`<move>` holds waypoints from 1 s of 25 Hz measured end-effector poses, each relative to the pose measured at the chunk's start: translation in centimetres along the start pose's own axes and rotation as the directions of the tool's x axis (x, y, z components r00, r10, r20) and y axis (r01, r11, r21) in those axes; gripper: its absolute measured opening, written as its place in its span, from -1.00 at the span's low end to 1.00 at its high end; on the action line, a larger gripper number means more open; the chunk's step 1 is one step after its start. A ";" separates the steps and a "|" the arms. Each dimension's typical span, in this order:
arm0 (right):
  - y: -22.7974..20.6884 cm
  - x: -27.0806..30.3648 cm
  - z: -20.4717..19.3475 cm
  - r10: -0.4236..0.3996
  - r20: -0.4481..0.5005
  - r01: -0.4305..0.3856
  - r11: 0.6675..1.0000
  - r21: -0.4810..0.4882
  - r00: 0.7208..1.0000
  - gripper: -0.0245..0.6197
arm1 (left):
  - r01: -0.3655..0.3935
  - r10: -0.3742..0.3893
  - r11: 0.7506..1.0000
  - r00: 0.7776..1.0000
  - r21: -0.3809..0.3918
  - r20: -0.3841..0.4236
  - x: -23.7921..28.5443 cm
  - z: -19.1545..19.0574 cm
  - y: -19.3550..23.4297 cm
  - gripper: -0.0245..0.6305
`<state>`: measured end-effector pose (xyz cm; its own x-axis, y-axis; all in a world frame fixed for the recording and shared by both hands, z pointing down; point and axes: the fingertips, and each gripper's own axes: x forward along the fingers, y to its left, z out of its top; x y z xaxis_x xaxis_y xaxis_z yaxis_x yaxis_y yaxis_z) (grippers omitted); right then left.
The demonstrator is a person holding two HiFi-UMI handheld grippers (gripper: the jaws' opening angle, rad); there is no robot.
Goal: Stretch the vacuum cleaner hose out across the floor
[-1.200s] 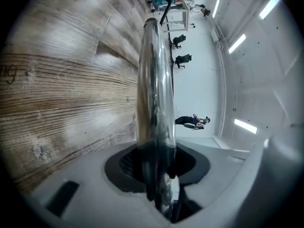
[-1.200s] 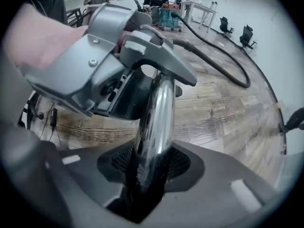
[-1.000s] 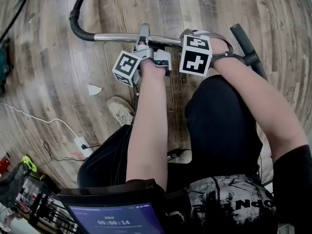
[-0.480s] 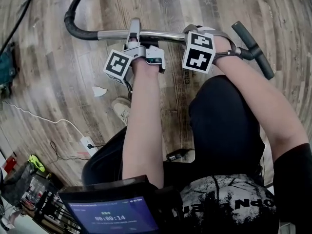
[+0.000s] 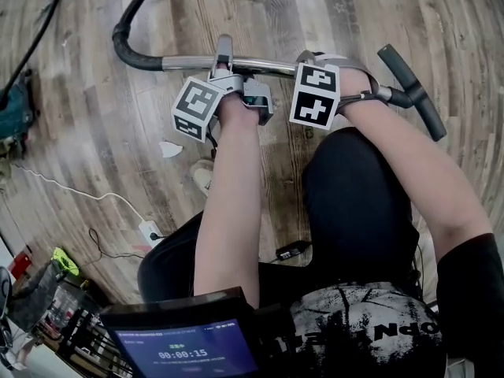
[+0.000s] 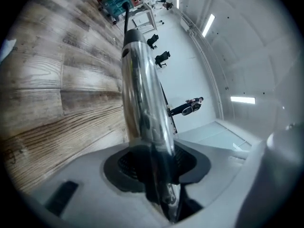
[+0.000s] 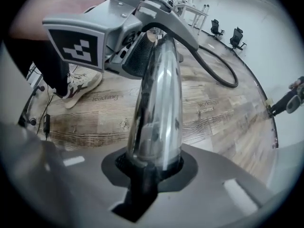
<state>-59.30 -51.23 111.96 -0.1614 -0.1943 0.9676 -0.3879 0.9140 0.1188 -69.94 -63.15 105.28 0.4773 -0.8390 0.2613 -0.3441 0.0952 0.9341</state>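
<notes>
Head view, floor: wood planks (image 5: 94,132); pwr strip (image 5: 150,231) at left.
Head view, hose: black hose (image 5: 130,22) curves off top-left from chrome tube (image 5: 189,60).
Head view, arms: both reach fwd; left gripper (image 5: 224,53) mid-tube, right gripper (image 5: 315,57) nearer black handle (image 5: 413,93).
Left gripper view: white room beyond; jaws just opened a bit, pads on tube.
Right gripper view: points steeply at floor; jaws just closed in, pinching tube.

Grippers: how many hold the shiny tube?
2. The left gripper, jaws just opened slightly, clamps the shiny tube nearer the black hose; the right gripper, jaws just closing on it, clamps farther along.
</notes>
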 end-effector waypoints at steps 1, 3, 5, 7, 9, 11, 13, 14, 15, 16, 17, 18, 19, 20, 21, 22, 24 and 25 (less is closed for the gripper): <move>0.0 -0.7 0.3 -0.002 0.001 0.002 1.000 0.007 1.000 -0.68 | -0.006 0.006 1.000 1.000 0.002 -0.017 -0.1 0.2 -0.7 -0.49; 0.2 -2.8 1.2 0.003 0.003 -0.003 1.000 0.025 1.000 -0.68 | 0.002 -0.003 1.000 0.999 -0.023 -0.044 -0.9 0.9 -2.7 -0.52; 1.2 -5.9 2.7 0.020 0.001 -0.020 0.999 0.048 1.000 -0.67 | 0.004 -0.007 0.999 0.998 -0.052 -0.058 -2.6 2.0 -5.2 -0.54; 2.5 -9.8 4.1 0.045 -0.001 -0.045 0.996 0.083 0.999 -0.67 | -0.002 -0.003 0.997 0.998 -0.074 -0.065 -4.7 3.1 -8.2 -0.56; 4.0 -14.2 5.1 0.084 0.007 -0.084 0.989 0.123 0.996 -0.67 | -0.021 0.015 0.997 0.997 -0.074 -0.080 -7.1 3.6 -11.9 -0.57; 5.2 -19.2 5.9 0.138 0.027 -0.140 0.976 0.166 0.990 -0.68 | -0.047 0.041 0.997 0.994 -0.063 -0.103 -9.0 4.0 -16.3 -0.58; 5.7 -24.5 6.4 0.190 0.048 -0.196 0.959 0.204 0.981 -0.68 | -0.067 0.060 0.996 0.990 -0.054 -0.126 -10.5 4.1 -21.3 -0.58; 5.8 -27.1 6.6 0.208 0.058 -0.215 0.952 0.217 0.976 -0.68 | -0.070 0.063 0.996 0.989 -0.049 -0.137 -11.1 4.1 -23.8 -0.58; 5.9 -29.7 6.6 0.218 0.065 -0.228 0.947 0.225 0.974 -0.67 | -0.070 0.063 0.997 0.987 -0.043 -0.145 -11.9 3.9 -26.2 -0.58; 6.2 -32.2 6.5 0.226 0.070 -0.236 0.944 0.230 0.972 -0.67 | -0.072 0.065 0.997 0.986 -0.040 -0.152 -12.9 3.7 -28.5 -0.59; 6.8 -34.8 6.2 0.235 0.072 -0.245 0.941 0.232 0.969 -0.67 | -0.078 0.071 0.996 0.985 -0.040 -0.157 -14.1 3.2 -30.7 -0.58; 7.5 -37.4 5.8 0.245 0.071 -0.255 0.939 0.233 0.967 -0.67 | -0.087 0.079 0.995 0.984 -0.041 -0.160 -15.5 2.6 -32.9 -0.58; 8.1 -40.2 5.2 0.256 0.071 -0.265 0.935 0.234 0.964 -0.67 | -0.094 0.086 0.995 0.983 -0.044 -0.163 -16.8 1.9 -35.2 -0.58; 8.6 -43.0 4.5 0.266 0.072 -0.276 0.932 0.236 0.961 -0.67 | -0.096 0.087 0.994 0.982 -0.045 -0.168 -18.0 1.1 -37.6 -0.58; 8.9 -45.7 3.8 0.273 0.074 -0.283 0.929 0.237 0.959 -0.67 | -0.092 0.083 0.995 0.981 -0.043 -0.175 -18.9 0.4 -40.2 -0.58; 8.8 -48.1 3.3 0.276 0.077 -0.286 0.929 0.234 0.958 -0.67 | -0.082 0.073 0.996 0.981 -0.038 -0.179 -19.5 -0.2 -42.7 -0.58; 8.0 -52.2 2.6 0.273 0.085 -0.286 0.934 0.217 0.958 -0.67 | -0.064 0.058 0.998 0.983 -0.030 -0.176 -20.4 -0.6 -47.1 -0.59; 7.8 -54.0 2.3 0.272 0.086 -0.284 0.937 0.204 0.958 -0.67 | -0.066 0.060 0.997 0.983 -0.028 -0.171 -20.9 -0.8 -48.9 -0.59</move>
<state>-55.70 -34.41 60.13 -0.3387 0.0318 0.9404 -0.5029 0.8386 -0.2095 -62.47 -49.85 54.38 0.5870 -0.7276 0.3549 -0.3517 0.1657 0.9213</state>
